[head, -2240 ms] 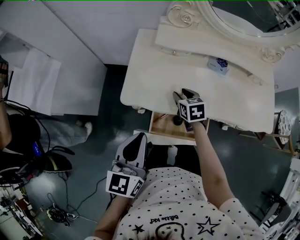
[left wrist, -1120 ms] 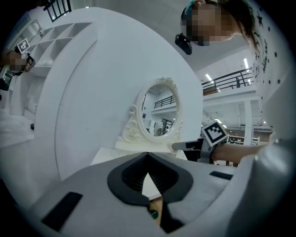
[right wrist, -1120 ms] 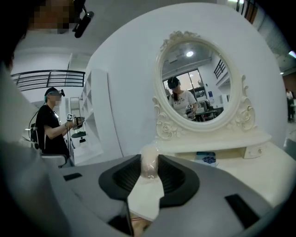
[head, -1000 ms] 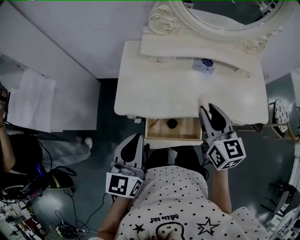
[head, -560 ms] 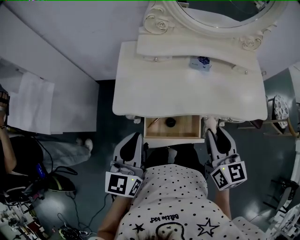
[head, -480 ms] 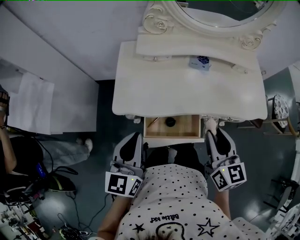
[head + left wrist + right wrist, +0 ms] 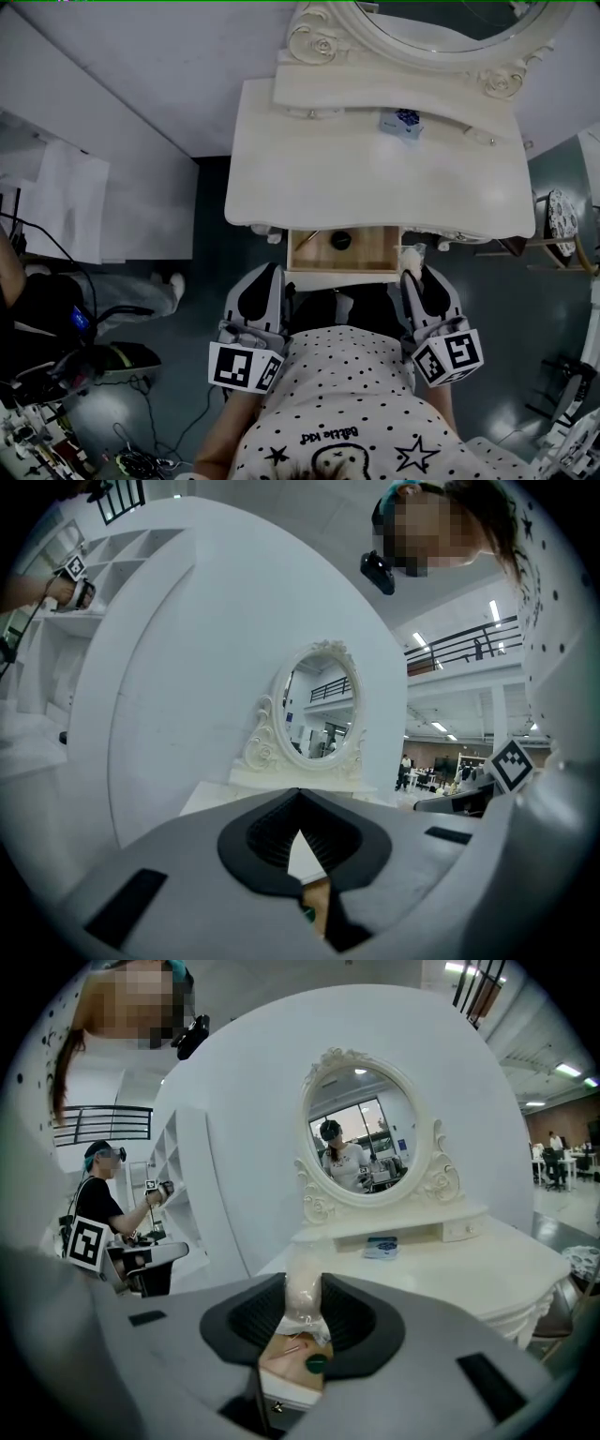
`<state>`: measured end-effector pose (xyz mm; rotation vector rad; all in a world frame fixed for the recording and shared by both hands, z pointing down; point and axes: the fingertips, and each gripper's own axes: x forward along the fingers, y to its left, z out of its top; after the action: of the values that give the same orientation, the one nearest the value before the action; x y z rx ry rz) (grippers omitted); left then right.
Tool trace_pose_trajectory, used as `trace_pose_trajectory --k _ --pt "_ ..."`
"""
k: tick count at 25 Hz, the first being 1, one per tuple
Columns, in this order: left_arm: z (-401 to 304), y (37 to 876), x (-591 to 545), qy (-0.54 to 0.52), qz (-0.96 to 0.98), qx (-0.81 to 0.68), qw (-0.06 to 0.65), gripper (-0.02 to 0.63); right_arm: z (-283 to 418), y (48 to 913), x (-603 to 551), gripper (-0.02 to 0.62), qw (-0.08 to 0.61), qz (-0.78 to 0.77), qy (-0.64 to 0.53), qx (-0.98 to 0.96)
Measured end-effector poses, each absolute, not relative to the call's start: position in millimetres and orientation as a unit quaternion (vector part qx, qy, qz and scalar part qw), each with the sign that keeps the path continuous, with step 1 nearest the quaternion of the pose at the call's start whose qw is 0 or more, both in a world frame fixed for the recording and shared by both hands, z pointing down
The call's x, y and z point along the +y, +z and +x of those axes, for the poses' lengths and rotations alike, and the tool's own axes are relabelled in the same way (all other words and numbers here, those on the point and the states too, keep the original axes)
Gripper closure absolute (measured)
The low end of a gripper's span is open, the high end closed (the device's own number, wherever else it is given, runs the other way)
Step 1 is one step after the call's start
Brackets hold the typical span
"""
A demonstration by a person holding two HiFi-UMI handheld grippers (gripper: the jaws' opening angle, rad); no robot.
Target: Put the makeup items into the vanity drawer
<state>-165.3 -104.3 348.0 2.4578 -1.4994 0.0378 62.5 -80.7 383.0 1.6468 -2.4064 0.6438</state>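
Vanity drawer (image 7: 370, 251) of pale wood stands pulled out from the front of the white vanity table (image 7: 375, 183), under the oval mirror (image 7: 441, 23) with its carved frame. Its floor is mostly bare.

The two grippers are held close to the person's body, one on each side of the drawer, and both point toward the table. The left gripper (image 7: 269, 277) sits off the drawer's left front corner with its jaws closed together and nothing between them. The right gripper (image 7: 413, 274) sits off the right front corner, tilted slightly downward. Its jaws are clamped on a pale, translucent wrapped item (image 7: 303, 1290), which sticks up past the pads and hangs just beside the drawer's right wall, not inside it.

A small blue-and-white box (image 7: 403, 122) lies at the back of the tabletop. Inside the drawer are a dark round item (image 7: 339, 240) and, near the left wall, a thin stick (image 7: 309, 241).
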Motion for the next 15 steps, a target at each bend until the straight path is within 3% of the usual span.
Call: trace_pose_trajectory --k 15 --pt "-165.4 351.0 -99.4 0.014 0.843 -0.519 0.138 0.6 51.7 387.6 -76.0 0.472 0.103 0.529 0.208 -0.816"
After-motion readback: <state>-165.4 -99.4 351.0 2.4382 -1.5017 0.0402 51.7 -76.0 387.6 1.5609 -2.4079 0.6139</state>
